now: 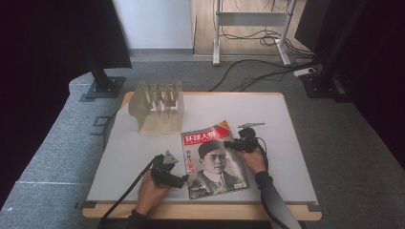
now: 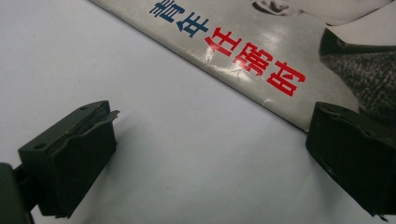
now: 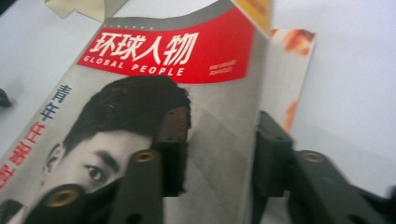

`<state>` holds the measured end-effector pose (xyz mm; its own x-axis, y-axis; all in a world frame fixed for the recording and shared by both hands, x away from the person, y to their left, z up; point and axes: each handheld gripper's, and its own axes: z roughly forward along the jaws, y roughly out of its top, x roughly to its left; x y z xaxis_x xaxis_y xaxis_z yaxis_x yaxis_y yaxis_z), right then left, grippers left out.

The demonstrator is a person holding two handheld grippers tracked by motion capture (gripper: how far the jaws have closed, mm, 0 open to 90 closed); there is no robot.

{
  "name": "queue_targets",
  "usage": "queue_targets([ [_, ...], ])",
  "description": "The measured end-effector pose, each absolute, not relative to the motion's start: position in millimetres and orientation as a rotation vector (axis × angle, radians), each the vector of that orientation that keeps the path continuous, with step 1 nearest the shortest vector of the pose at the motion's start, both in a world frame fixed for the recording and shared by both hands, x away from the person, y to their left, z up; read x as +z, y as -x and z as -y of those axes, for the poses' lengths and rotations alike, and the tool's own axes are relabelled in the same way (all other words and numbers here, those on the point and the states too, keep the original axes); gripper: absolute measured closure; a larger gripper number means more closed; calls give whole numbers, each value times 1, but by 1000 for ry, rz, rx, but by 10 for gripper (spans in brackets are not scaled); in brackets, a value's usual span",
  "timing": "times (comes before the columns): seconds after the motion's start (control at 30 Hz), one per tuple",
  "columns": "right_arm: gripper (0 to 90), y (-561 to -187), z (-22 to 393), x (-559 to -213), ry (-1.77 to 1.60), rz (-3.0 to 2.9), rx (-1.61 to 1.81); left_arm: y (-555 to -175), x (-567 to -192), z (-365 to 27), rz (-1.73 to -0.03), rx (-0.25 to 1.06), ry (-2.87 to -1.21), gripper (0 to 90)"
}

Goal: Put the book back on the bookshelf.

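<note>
On the left of the white surface (image 1: 143,152), the left gripper (image 1: 180,180) lies low by the magazine's (image 1: 215,160) near-left edge. Its own view shows its jaws wide apart and empty, one on bare surface, the other at the magazine's (image 2: 261,56) spine edge, so the magazine lies just to the right of and beyond that gripper.

Farther back, toward the far left of the surface, a pale slotted rack (image 1: 157,107) stands; its slots look empty, though that is hard to tell.

The magazine lies flat at the near middle, cover up, its long axis running near to far and tilted a little, title end away from the person.

At its right edge, the right gripper (image 1: 235,144) reaches in from the right. Its own view shows the cover (image 3: 219,140) curled up off the pages, one jaw over it and the other behind its lifted edge. They stand narrowly apart around the cover; whether the pads already press on it I cannot tell. The right hand (image 1: 254,160) is the one placed to turn the cover leftward.
</note>
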<state>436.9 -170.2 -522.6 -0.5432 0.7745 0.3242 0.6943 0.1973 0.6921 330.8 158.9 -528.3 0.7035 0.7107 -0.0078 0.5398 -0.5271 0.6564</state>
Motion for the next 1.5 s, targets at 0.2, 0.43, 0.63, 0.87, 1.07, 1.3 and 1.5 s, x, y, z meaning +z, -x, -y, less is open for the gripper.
queue_targets([
  [0.2, 844, -433, 169, -512, -1347, -2384, 1231, -331, -528, -159, -948, 344, -2265, 10],
  [0.43, 859, -427, 158, -488, -1233, -2430, 1159, -331, -528, -159, -947, 340, -2263, 11],
  [0.63, 861, -417, 152, -467, -1141, -2431, 1196, -331, -527, -162, -924, 329, -2276, 17],
  [0.87, 862, -404, 144, -441, -1026, -2417, 1228, -336, -523, -168, -914, 260, -2274, 45],
  [1.07, 863, -397, 140, -423, -954, -2393, 1249, -348, -518, -175, -898, 114, -2215, 134],
  [1.3, 863, -389, 143, -405, -899, -2362, 1267, -362, -515, -164, -820, 52, -2237, 136],
  [1.5, 863, -384, 146, -394, -867, -2347, 1294, -373, -508, -150, -749, 8, -2243, 148],
])
